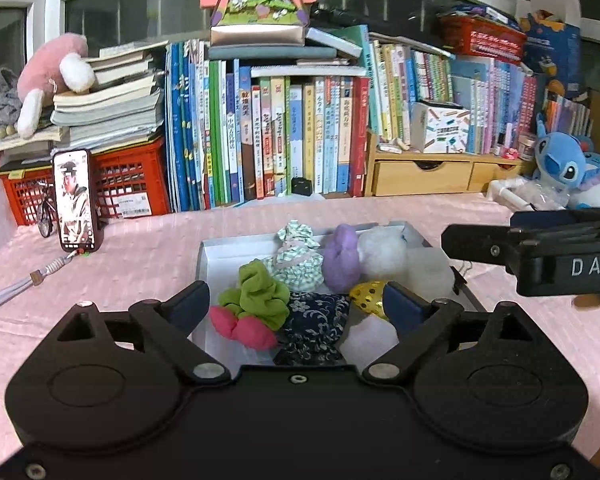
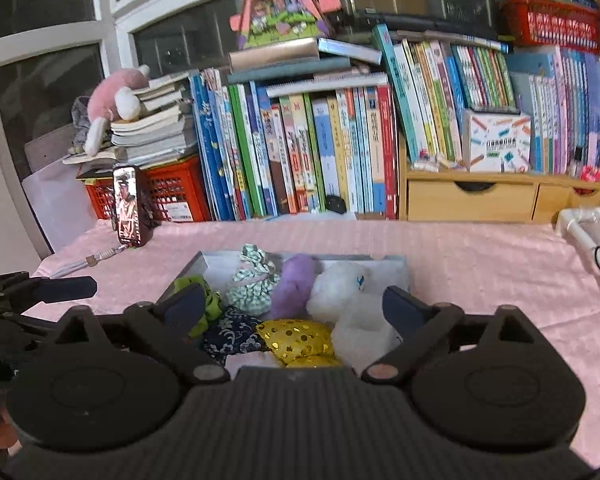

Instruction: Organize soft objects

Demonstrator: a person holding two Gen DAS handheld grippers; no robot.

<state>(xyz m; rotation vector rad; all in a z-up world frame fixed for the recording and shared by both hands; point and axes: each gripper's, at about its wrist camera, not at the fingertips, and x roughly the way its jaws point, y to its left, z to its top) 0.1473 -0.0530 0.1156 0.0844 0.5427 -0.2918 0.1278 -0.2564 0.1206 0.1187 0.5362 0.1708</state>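
Note:
A shallow white tray on the pink tablecloth holds several soft items: a green and pink scrunchie, a green-checked pouch, a purple plush, a white plush, a navy patterned pouch and a gold sequin piece. My left gripper is open and empty, hovering over the tray's near end. My right gripper is open and empty above the same tray, over the gold piece, the navy pouch and the white plush. The right gripper also shows in the left wrist view.
A phone stands at the left near red crates. A row of books and a wooden drawer unit line the back. A blue plush toy sits at the far right. A lanyard lies left.

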